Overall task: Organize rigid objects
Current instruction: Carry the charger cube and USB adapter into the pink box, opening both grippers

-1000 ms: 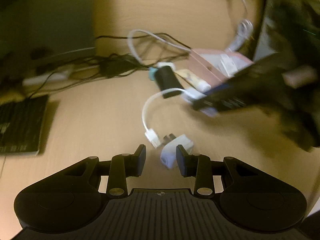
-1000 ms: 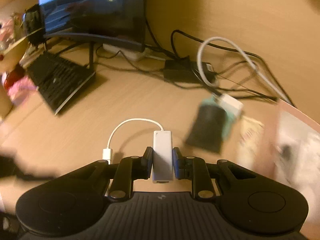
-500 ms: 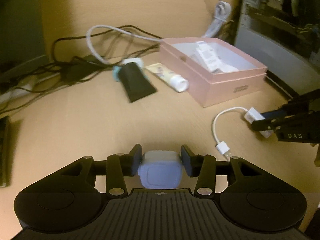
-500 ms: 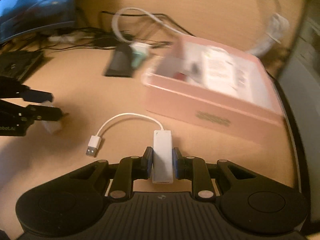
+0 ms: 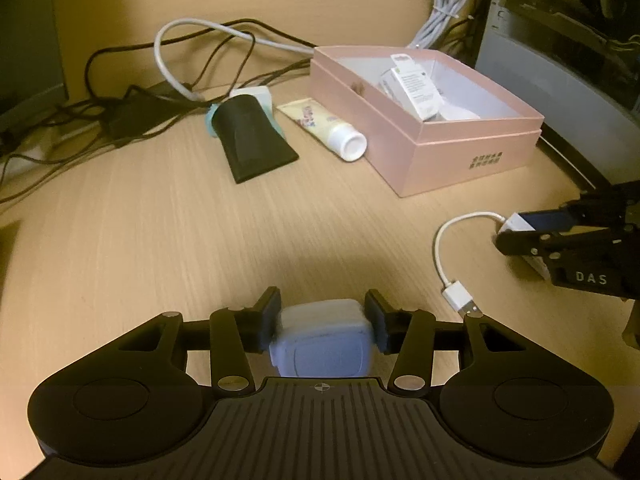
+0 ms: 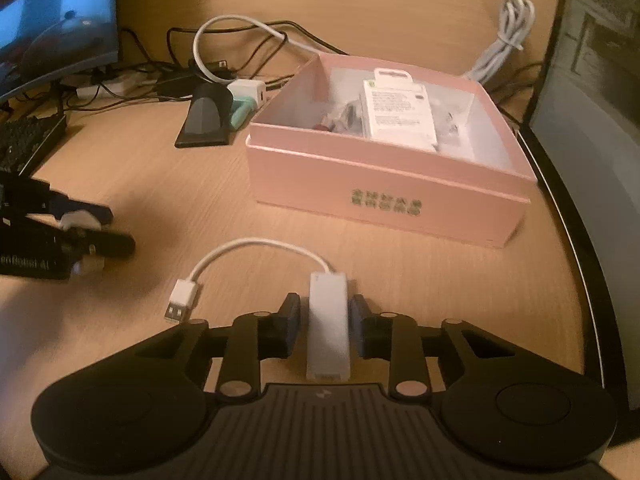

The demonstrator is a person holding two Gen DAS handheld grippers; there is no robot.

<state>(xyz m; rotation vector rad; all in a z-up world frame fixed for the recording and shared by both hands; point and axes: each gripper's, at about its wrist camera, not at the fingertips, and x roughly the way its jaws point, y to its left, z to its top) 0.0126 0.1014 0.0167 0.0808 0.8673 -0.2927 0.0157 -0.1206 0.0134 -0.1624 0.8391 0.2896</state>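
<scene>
Your left fingers (image 5: 266, 322) are clamped on a pale blue-grey block (image 5: 324, 336), low centre of the left wrist view, so the left gripper (image 5: 322, 320) already has its load. The pink box (image 5: 464, 152) sits open at upper right, a white packet (image 5: 414, 88) leaning inside. A black pouch (image 5: 252, 136) and a cream tube (image 5: 324, 128) lie on the worktop (image 5: 160, 232) just left of it. Carry the block high enough to clear the near wall, then lower it into the bare corner at the box's right.

In the right wrist view, your right fingers (image 6: 290, 326) flank the white adapter (image 6: 328, 320) at bottom centre. Whether they press its sides I cannot tell; a thin dark gap seems to show on each side, so check the right gripper (image 6: 326, 326) before lifting. Its short cable loops left to a USB plug (image 6: 182, 300) hanging free. Mind that the plug trails; bring it over the box rim first. I'd judge snagging the main risk.
</scene>
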